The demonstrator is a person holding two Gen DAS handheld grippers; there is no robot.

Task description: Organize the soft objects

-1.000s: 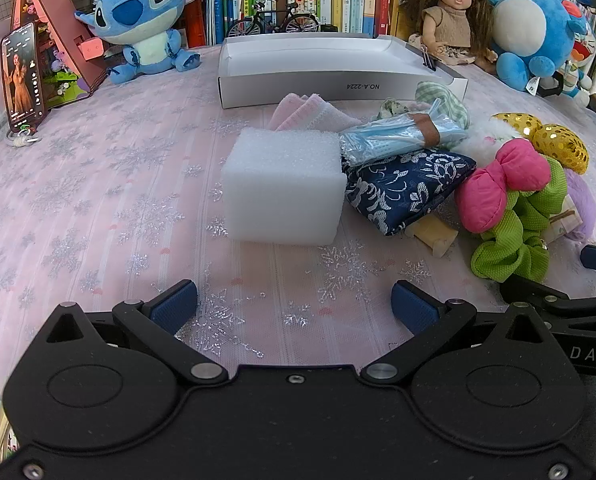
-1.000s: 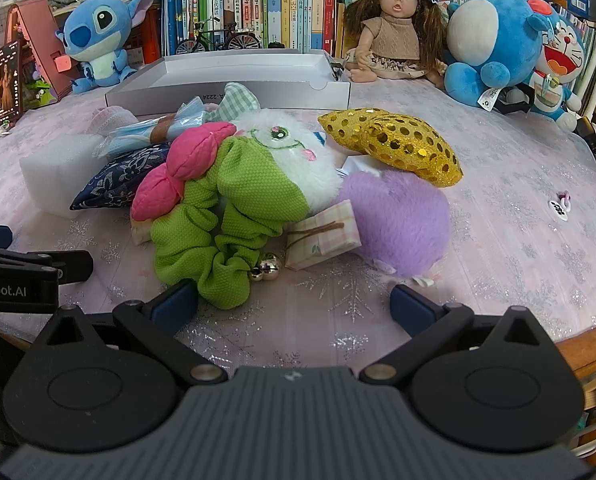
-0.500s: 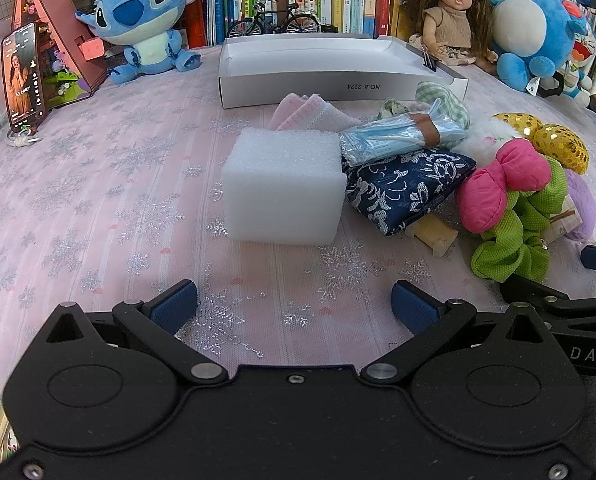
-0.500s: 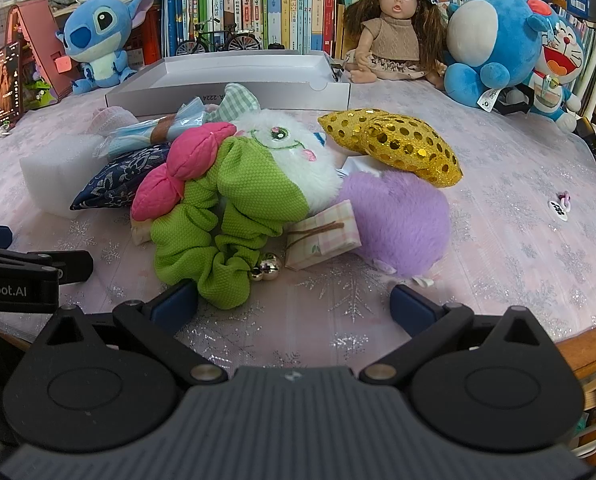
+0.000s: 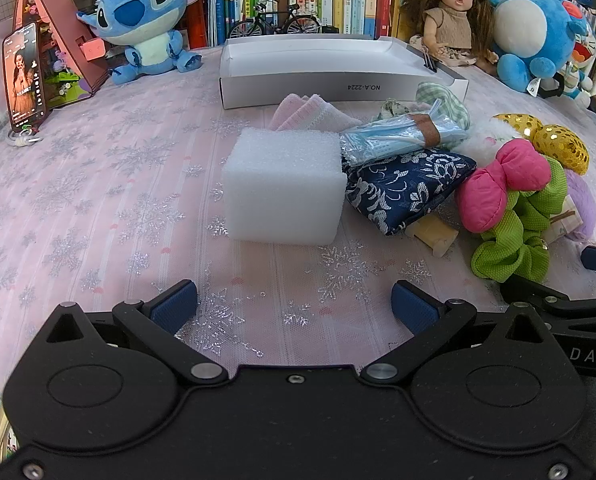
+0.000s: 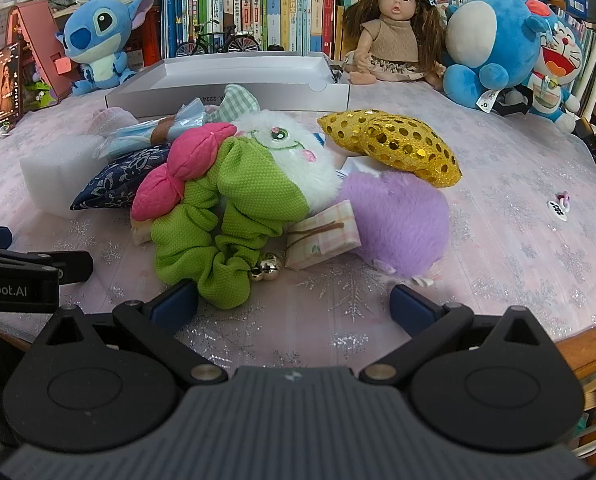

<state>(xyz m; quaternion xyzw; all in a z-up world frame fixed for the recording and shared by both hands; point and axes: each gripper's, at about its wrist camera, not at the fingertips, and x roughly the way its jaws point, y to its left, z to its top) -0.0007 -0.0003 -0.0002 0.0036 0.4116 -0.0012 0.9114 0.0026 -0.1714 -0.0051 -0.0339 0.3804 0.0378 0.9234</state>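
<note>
A pile of soft things lies mid-table: a white foam block (image 5: 283, 186), a navy floral pouch (image 5: 408, 186), a pack of blue masks (image 5: 402, 136), a pink cloth (image 5: 310, 110), a green scrunchie with a pink bow (image 6: 225, 208), a white plush face (image 6: 293, 156), a purple plush (image 6: 398, 216) and a gold sequin star (image 6: 394, 144). Behind the pile sits a white box tray (image 5: 338, 74). My left gripper (image 5: 293, 306) stands open short of the foam block. My right gripper (image 6: 293, 306) is open too, just in front of the scrunchie. Neither holds anything.
Along the back stand a blue alien plush (image 5: 145, 20), a doll (image 6: 392, 28), a round blue plush (image 6: 494, 48), a toy bicycle (image 5: 275, 24) and books. A phone (image 5: 23, 80) leans at the far left. The table's wooden edge (image 6: 586, 344) shows at right.
</note>
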